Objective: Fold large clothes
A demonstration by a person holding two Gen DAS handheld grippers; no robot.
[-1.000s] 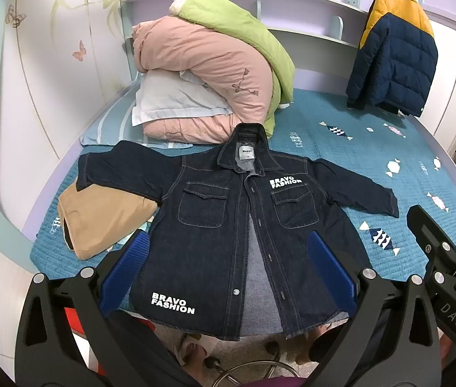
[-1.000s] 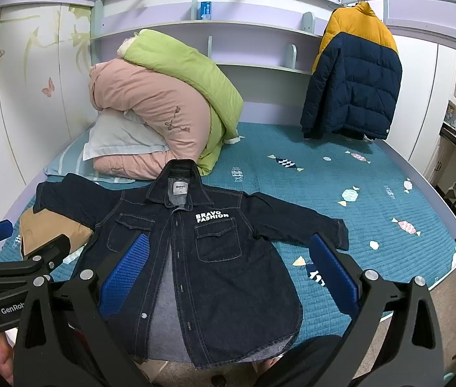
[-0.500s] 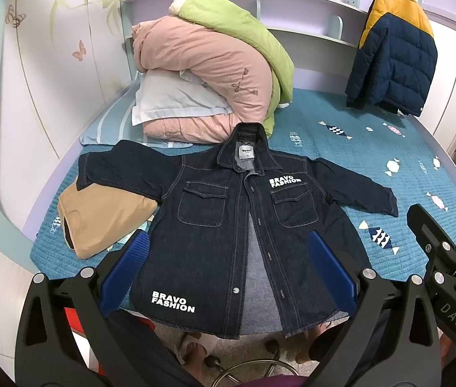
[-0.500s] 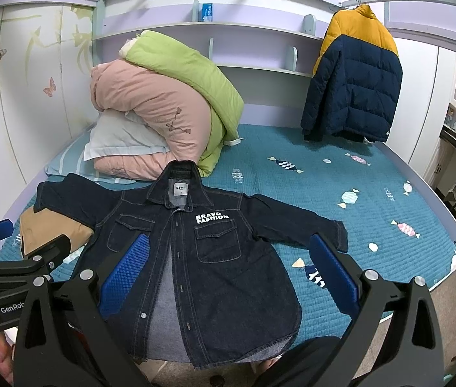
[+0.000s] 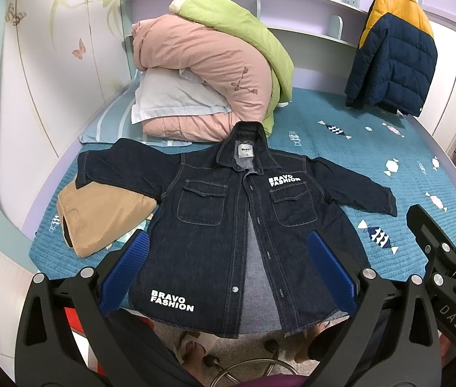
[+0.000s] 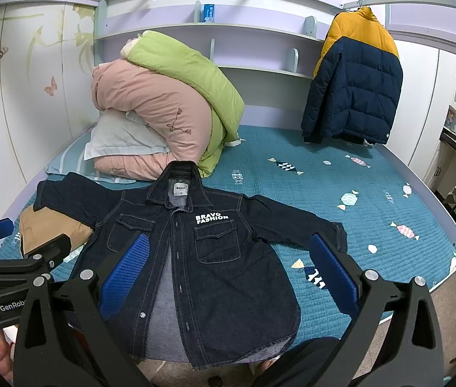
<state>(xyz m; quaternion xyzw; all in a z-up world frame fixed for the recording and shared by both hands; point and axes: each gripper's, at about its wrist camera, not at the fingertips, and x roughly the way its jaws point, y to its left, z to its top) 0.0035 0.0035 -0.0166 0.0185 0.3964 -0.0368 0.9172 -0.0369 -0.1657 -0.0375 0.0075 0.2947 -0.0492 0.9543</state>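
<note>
Both my views are bright and evenly lit, soft indoor light with no hard shadows across the bed cover; I cannot tell where the source sits. The fisheye bends the shelves and walls into curves, and black vignette fills every corner. The denim jacket is sharp, its white lettering readable. My own blue pads up close look slightly soft, with faint sheen on the screws
</note>
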